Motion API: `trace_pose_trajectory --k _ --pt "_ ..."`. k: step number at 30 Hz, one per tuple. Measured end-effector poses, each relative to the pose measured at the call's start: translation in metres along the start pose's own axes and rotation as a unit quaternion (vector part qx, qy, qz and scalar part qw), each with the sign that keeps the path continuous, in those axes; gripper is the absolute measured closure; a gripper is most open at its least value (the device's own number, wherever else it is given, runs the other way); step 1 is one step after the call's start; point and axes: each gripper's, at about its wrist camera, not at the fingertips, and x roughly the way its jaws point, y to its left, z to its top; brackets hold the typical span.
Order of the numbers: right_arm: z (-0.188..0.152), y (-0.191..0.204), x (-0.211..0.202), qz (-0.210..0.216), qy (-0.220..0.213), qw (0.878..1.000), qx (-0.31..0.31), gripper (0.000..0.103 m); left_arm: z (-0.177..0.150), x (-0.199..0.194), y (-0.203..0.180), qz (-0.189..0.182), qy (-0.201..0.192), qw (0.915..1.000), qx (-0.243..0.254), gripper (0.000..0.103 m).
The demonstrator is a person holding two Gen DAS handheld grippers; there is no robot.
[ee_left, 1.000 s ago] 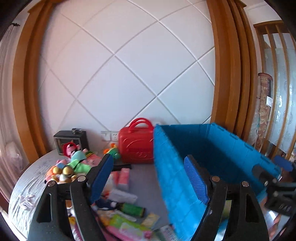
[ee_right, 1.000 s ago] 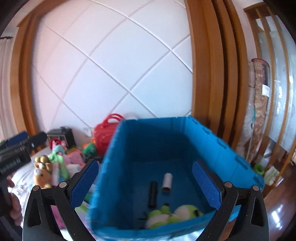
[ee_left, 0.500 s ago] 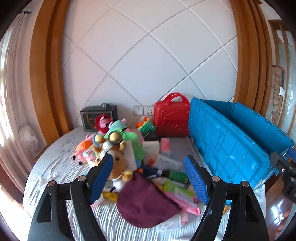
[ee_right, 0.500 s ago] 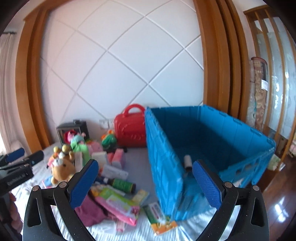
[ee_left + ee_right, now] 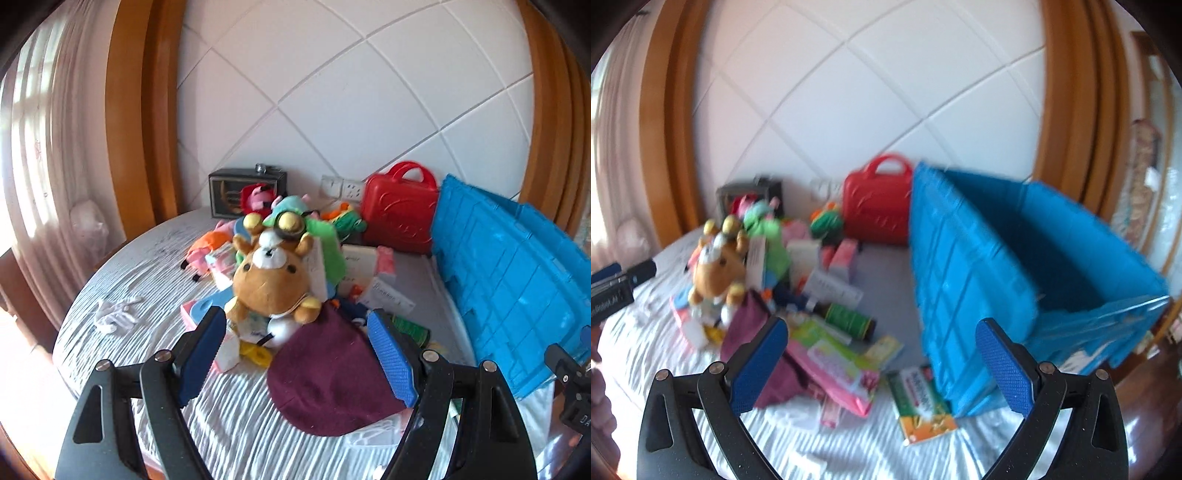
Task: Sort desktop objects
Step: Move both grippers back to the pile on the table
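A pile of toys and boxes lies on the round grey-clothed table [image 5: 147,295]. A brown plush bear [image 5: 271,280] sits on the pile, with a maroon cloth [image 5: 328,376] in front of it. My left gripper [image 5: 299,350] is open and empty, just above the cloth, near the bear. The blue crate [image 5: 1015,273] stands on the right. My right gripper [image 5: 882,365] is open and empty, above a pink packet [image 5: 834,369], a green-orange box [image 5: 921,402] and a dark bottle [image 5: 849,317] beside the crate.
A red plastic case [image 5: 400,210] and a black box [image 5: 236,190] stand against the tiled back wall. White crumpled bits [image 5: 112,314] lie at the table's left. The right view is motion-blurred. Wooden frames flank the wall.
Both grippers swung left, away from the blue crate and toward the pile. The left one dropped closer to the bear and the maroon cloth. Both stayed open.
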Motion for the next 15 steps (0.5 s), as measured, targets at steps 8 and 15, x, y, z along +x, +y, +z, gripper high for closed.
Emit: trace_pose_trajectory --k 8,15 --pt "-0.046 -0.014 0.074 0.066 0.099 0.993 0.013 0.000 -0.043 0.043 0.014 0.053 0.078 0.9955 0.002 0.024" --pt "-0.076 -0.016 0.114 0.072 0.164 0.983 0.028 0.017 -0.074 0.089 -0.003 0.041 0.126 0.9898 0.053 0.024"
